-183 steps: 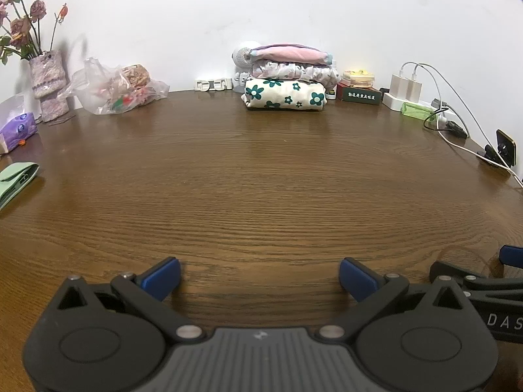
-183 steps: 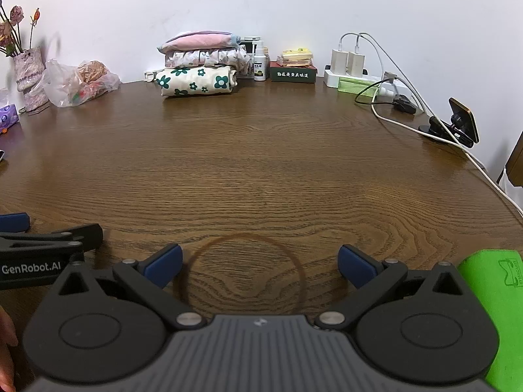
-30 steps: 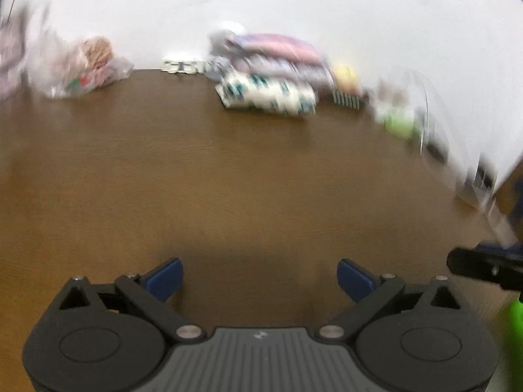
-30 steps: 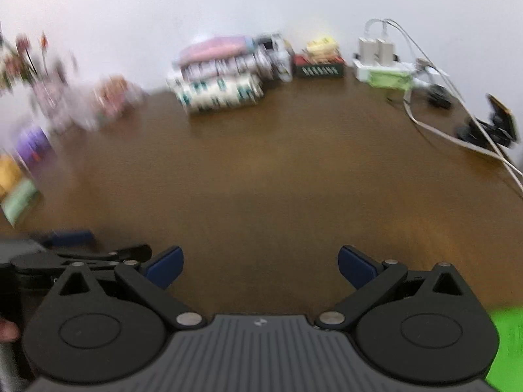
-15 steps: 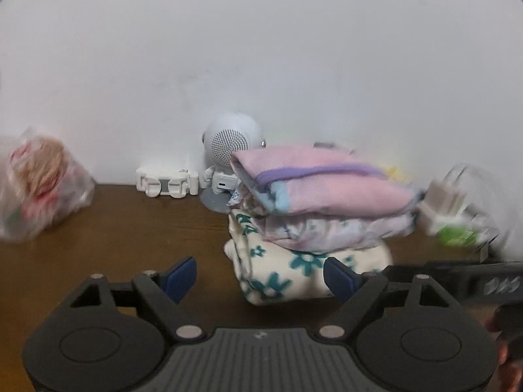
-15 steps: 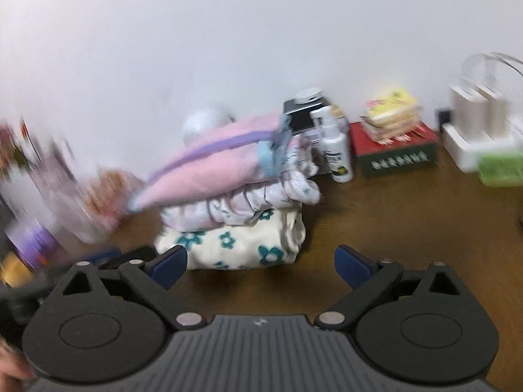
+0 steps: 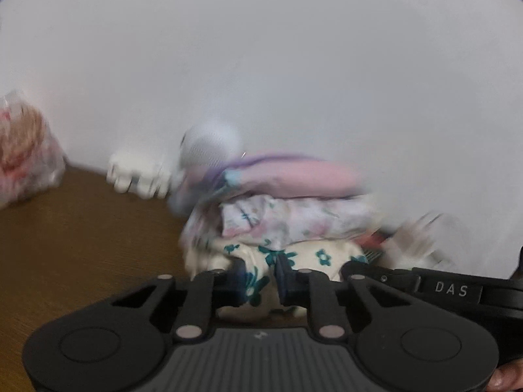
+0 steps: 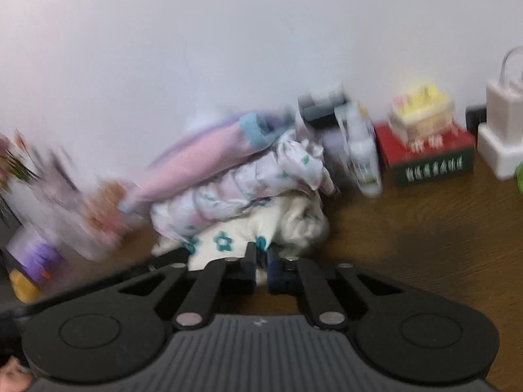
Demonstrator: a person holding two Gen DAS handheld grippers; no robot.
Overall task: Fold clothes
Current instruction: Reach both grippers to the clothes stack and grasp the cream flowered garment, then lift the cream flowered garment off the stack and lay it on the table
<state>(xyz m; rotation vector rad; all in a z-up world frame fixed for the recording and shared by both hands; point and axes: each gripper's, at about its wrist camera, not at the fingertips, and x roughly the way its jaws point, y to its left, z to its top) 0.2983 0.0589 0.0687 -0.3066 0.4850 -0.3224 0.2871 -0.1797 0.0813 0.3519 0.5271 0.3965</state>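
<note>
A stack of three folded garments stands at the back of the brown table by the white wall: a pink one [image 7: 294, 176] on top, a pale printed one [image 7: 294, 219] in the middle, a cream one with teal flowers [image 7: 313, 258] at the bottom. My left gripper [image 7: 260, 282] is shut on the near edge of the cream flowered garment. My right gripper [image 8: 260, 266] is shut on the same cream garment [image 8: 235, 238] from the other side. The stack also shows in the right wrist view, with the pink one [image 8: 202, 160] leaning left. Both views are blurred.
A white round fan [image 7: 209, 147] and white clips [image 7: 137, 176] stand behind the stack, a plastic bag [image 7: 23, 150] at the left. To the right are a white bottle [image 8: 362, 156], a red-green box [image 8: 428, 156] and white chargers [image 8: 503, 124]. The right gripper's body [image 7: 451, 290] is beside my left.
Both grippers have closed from wide open onto the bottom cream flowered garment. The stack has tilted and shifted since half a second ago.
</note>
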